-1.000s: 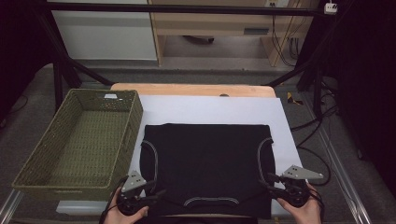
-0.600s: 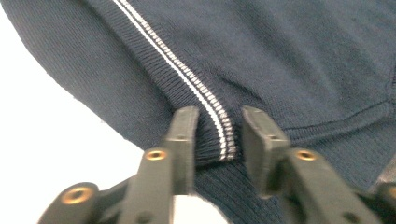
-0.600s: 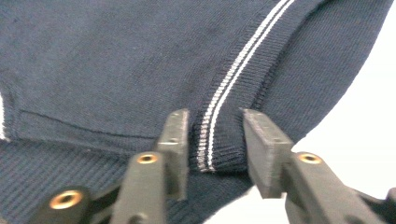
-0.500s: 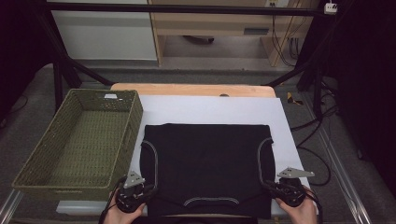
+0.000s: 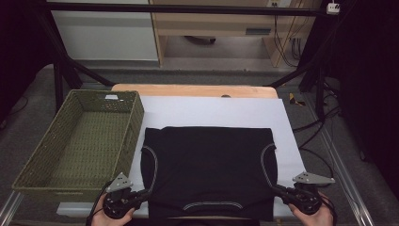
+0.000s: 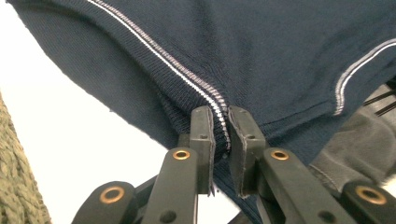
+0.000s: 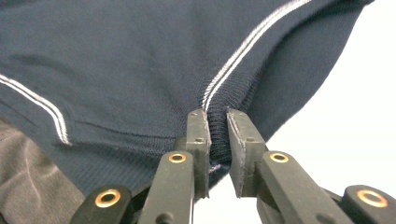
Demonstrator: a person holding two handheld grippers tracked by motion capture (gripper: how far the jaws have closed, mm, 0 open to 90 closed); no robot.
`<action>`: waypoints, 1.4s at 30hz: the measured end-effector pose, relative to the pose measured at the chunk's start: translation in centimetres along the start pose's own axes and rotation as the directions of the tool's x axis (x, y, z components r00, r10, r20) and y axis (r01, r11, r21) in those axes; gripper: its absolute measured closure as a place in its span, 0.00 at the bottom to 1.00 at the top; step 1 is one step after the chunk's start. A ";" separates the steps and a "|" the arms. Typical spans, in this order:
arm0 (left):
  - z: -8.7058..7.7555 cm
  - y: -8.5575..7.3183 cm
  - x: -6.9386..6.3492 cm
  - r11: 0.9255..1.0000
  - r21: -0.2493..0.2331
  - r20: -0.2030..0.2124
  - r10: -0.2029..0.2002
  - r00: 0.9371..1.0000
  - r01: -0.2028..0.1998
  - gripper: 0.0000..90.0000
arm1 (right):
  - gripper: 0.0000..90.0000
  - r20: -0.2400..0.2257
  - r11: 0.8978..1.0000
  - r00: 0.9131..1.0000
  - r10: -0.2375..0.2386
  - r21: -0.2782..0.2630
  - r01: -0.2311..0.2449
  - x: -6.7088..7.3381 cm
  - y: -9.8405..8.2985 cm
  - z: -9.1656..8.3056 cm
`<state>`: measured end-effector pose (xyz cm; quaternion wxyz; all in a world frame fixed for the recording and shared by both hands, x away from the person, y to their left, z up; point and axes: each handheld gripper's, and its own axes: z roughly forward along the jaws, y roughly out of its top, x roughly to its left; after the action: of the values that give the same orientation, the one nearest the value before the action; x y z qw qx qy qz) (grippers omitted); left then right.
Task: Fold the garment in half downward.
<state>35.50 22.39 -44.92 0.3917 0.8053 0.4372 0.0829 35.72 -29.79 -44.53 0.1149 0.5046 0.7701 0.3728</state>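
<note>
Now we are clamping both the left gripper (image 6: 220,122) and right gripper (image 7: 217,125), jaws just closed from open, onto the dark top's (image 5: 209,165) shoulders, readying its lift.

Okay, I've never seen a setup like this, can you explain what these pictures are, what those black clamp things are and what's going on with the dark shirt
There is no robot here. A person holds a hand-held two-jaw clamp tool in each hand: the left gripper and the right gripper.

The wide picture comes from a fixed camera above the person's side of the table, looking forward and down. The two close-ups come from small cameras riding on each gripper, looking along its black jaws.

On the white sheet covering the table lies a dark navy knitted sleeveless top with thin white stripes, spread flat. To its left stands an olive-green woven basket.

Both grippers have just closed on the garment's near edge, one at each shoulder. In the left gripper view the left gripper pinches the ribbed, striped trim; in the right gripper view the right gripper does the same.
</note>
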 end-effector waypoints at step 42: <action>5.4 1.1 -8.1 0.960 0.120 0.104 0.243 0.964 -0.254 0.81 | 0.68 -0.238 0.968 0.947 -0.217 0.073 0.240 8.1 0.1 5.7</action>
<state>33.85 12.85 -46.13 0.3429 0.8809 0.3193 0.0666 35.19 -20.15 -46.79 0.0424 0.3710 0.8493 0.3731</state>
